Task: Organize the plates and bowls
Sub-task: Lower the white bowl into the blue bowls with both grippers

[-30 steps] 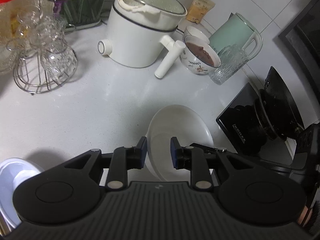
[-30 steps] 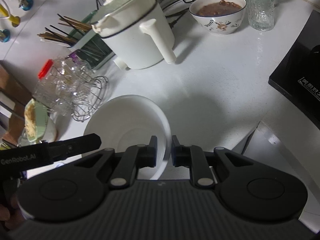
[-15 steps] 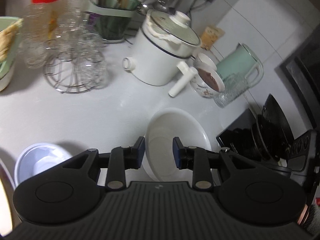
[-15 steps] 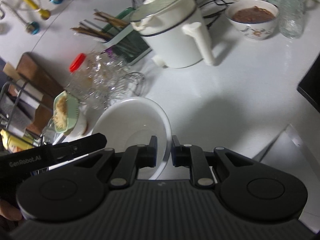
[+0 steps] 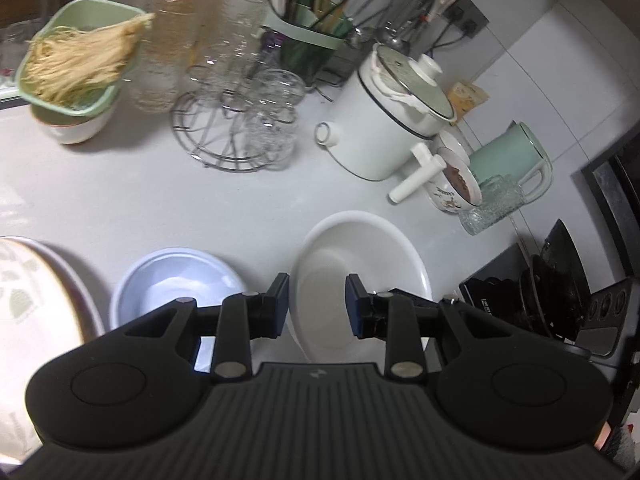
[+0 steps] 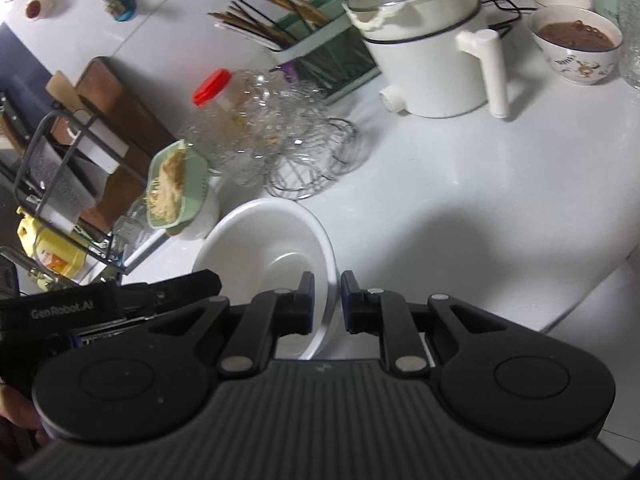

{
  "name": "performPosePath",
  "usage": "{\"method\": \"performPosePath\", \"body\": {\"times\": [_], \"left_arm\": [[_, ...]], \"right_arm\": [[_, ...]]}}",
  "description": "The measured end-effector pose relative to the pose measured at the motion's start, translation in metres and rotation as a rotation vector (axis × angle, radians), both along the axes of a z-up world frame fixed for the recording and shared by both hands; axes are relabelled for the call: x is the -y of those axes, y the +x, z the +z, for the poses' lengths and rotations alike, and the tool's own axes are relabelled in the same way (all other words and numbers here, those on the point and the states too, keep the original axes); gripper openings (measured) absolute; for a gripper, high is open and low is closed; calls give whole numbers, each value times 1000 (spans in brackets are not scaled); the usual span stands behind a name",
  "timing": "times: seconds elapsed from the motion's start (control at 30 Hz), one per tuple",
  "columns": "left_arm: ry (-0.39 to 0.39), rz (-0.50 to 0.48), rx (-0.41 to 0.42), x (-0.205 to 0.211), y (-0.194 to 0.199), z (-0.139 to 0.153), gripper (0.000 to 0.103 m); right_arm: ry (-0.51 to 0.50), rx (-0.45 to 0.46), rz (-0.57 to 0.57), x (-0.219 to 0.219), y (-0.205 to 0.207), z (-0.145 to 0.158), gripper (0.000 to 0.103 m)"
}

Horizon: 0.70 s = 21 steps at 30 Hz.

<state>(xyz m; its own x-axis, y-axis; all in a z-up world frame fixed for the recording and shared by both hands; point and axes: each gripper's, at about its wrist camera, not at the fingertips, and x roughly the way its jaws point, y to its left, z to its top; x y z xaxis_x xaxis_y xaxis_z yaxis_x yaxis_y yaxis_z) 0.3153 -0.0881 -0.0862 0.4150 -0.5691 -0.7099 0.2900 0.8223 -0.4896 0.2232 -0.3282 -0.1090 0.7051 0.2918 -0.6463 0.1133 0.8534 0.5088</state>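
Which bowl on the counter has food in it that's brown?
The white ceramic bowl with the floral pattern, beside the white electric pot, holds a brown mixture. The large plain white bowl in the right gripper is empty; the green basket holds pale noodles.

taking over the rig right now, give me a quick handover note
Right gripper: shut on the rim of the white bowl.
Left gripper: jaws have just been opening, with the same bowl's rim between them, not pinched.
Pale bowl and patterned plate sit on the counter to the left.
Done: nothing stacked yet.
Left: probably nest the white bowl in the pale bowl.
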Motion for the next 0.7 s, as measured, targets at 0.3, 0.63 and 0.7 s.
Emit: {"method": "performPosePath", "body": {"times": [0.3,0.63,0.7], "left_arm": [[-19,45,-12,-35,-6,2,33],[-25,124,-26,-67,-8,-9,33],[-17,148,-25,-72,-7,-16,33]], "right_arm": [[19,-26,38,-29,5,-4,17],[11,-52,86,-58,14,-10,17],[-8,-64,109,-66,21,-15,17]]}}
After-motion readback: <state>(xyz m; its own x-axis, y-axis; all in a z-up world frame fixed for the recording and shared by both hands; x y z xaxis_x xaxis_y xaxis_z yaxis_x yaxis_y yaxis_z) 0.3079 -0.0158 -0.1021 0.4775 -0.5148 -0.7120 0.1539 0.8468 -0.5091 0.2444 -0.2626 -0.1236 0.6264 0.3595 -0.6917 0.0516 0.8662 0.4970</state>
